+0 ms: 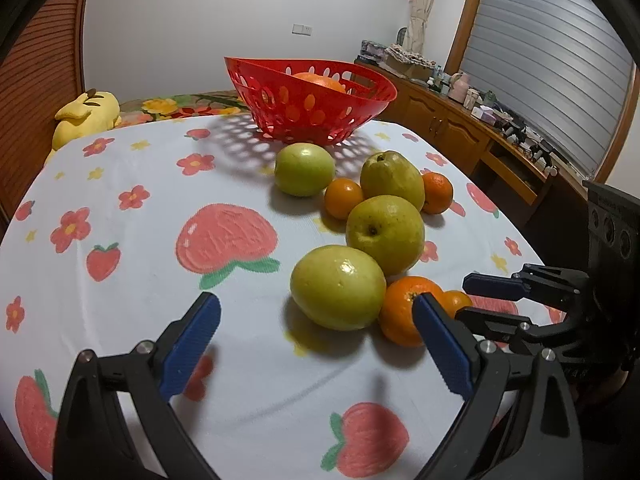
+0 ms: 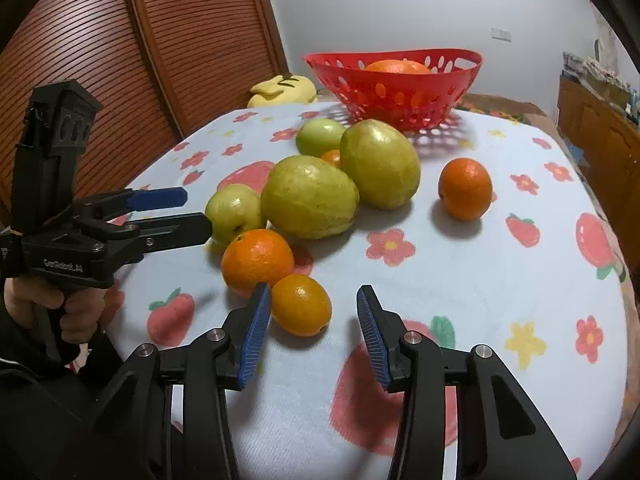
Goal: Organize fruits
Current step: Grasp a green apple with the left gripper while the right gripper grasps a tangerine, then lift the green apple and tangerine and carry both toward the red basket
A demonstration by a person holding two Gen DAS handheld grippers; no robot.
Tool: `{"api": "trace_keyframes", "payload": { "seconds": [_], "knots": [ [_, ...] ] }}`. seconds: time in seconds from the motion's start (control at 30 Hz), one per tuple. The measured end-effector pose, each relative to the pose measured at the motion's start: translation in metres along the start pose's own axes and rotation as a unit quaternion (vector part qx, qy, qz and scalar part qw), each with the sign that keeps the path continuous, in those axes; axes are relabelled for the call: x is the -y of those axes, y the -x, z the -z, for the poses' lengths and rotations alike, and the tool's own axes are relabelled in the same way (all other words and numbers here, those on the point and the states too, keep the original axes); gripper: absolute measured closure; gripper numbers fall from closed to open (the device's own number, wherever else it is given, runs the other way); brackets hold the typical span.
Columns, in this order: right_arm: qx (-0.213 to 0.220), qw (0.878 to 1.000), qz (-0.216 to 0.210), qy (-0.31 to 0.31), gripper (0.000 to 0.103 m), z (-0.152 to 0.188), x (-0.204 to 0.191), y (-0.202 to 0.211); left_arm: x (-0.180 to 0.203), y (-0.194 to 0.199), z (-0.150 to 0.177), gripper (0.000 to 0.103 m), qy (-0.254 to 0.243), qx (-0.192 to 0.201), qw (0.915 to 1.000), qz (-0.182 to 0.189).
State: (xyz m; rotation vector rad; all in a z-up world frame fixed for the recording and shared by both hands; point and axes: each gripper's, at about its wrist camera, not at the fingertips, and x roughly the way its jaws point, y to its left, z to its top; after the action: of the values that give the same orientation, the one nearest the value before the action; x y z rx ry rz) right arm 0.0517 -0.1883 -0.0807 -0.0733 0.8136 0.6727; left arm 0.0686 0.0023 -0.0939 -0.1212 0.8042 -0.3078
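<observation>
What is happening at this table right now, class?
A person holds a gripper in each hand over a table with a fruit-print cloth. Green pears and oranges lie loose on it; one orange already sits in the red basket at the far side. The right gripper is open, its fingers on either side of a small orange but not yet closed. The left gripper hovers open near a green pear, holding nothing.

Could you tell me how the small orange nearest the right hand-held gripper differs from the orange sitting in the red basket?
The small orange lies on the tablecloth, just ahead of the open right hand-held gripper; the basket orange sits inside the red basket at the far end. The small one shows whole and yellower; the basket one is half hidden by the rim. Both are ungripped.
</observation>
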Motion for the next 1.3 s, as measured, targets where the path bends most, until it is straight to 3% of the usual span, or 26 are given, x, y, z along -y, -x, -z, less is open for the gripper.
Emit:
{"api": "trace_keyframes", "payload": {
  "seconds": [0.23,0.3,0.47,0.6,0.73,0.8,1.13,1.17,1.2,1.3],
  "knots": [
    [-0.012,1.000,-0.014,0.004,0.064,0.002,-0.004,-0.008,0.001,-0.003,0.000,0.006,0.000,-0.002,1.0000,0.003],
    [-0.013,1.000,-0.021,0.005,0.071,0.003,-0.005,-0.009,0.001,-0.003,0.000,0.006,0.000,-0.002,1.0000,0.003],
    [-0.010,1.000,-0.013,0.015,0.073,0.002,-0.006,-0.008,0.003,-0.007,-0.002,0.006,-0.001,-0.002,0.9999,0.012],
    [0.009,1.000,0.023,0.011,0.073,-0.003,0.003,-0.004,0.002,-0.012,-0.005,0.013,0.008,-0.006,0.9995,0.028],
    [0.014,0.999,0.052,0.010,0.073,-0.007,0.012,-0.006,-0.002,-0.016,-0.009,0.029,0.019,-0.008,0.9988,0.044],
    [0.018,0.998,0.062,0.006,0.073,-0.007,0.016,-0.007,-0.002,-0.017,-0.011,0.032,0.021,-0.009,0.9987,0.045],
    [0.028,0.998,0.062,-0.011,0.072,-0.004,0.022,-0.009,-0.001,-0.028,-0.011,0.033,0.024,-0.022,0.9989,0.034],
    [0.027,0.998,0.062,-0.012,0.072,-0.004,0.023,-0.009,-0.001,-0.028,-0.010,0.036,0.024,-0.021,0.9988,0.036],
    [0.027,0.998,0.060,-0.014,0.072,-0.004,0.023,-0.010,-0.001,-0.028,-0.010,0.048,0.024,-0.019,0.9987,0.042],
    [0.026,0.998,0.058,-0.017,0.071,-0.003,0.024,-0.010,0.000,-0.027,-0.009,0.048,0.024,-0.017,0.9987,0.042]
  ]
}}
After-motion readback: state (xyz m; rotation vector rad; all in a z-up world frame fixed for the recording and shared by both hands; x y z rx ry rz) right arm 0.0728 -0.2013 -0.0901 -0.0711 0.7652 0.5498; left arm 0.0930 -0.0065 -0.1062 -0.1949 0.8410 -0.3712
